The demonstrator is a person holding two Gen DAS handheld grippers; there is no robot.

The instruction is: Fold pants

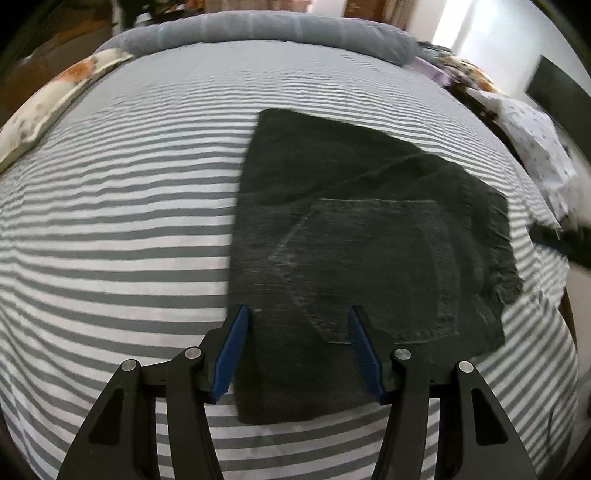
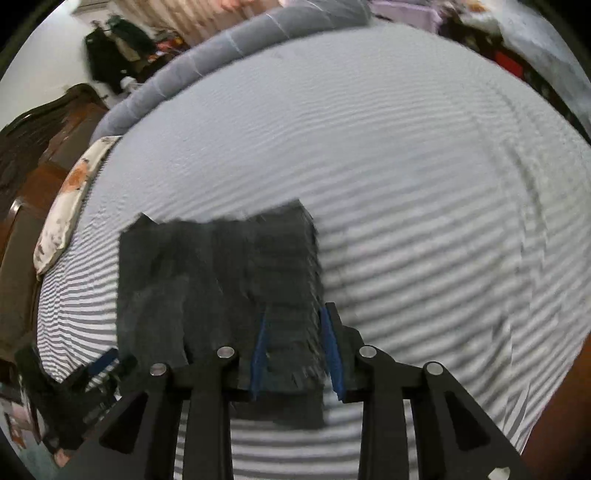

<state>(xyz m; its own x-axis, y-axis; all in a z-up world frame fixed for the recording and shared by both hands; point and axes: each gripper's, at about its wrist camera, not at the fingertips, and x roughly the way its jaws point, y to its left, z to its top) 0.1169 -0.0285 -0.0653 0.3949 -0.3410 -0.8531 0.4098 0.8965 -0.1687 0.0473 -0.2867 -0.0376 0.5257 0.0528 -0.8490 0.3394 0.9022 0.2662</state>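
Fingers point(image 1: 236, 350) of left gripper point(image 1: 297, 314) stand well apart, blue pads facing each other w/ nothing pinched; dark cloth shows in the gap but lies flat on the bed below. Right gripper point(image 2: 295, 314) has its pads apart too, narrower gap; view is blurred, pads look clear of the fabric under them, frayed hem showing betw. them.

Pants point(image 1: 362, 258), dark grey denim, lie folded into a compact block on the striped bedsheet point(image 1: 110, 240). In left wrist view they sit center to approx 3 o'clock, back pocket facing up, frayed hem along the 3 o'clock edge. In right wrist view the block runs from center toward 9 o'clock, w/ the other gripper's blue pad visible at approx 8 o'clock.

Grey rolled blanket point(image 1: 258, 26) lies along the far bed edge at 12 o'clock. Floral pillow point(image 1: 48, 103) at 10 o'clock. White patterned cloth point(image 1: 535, 147) at 2 o'clock.
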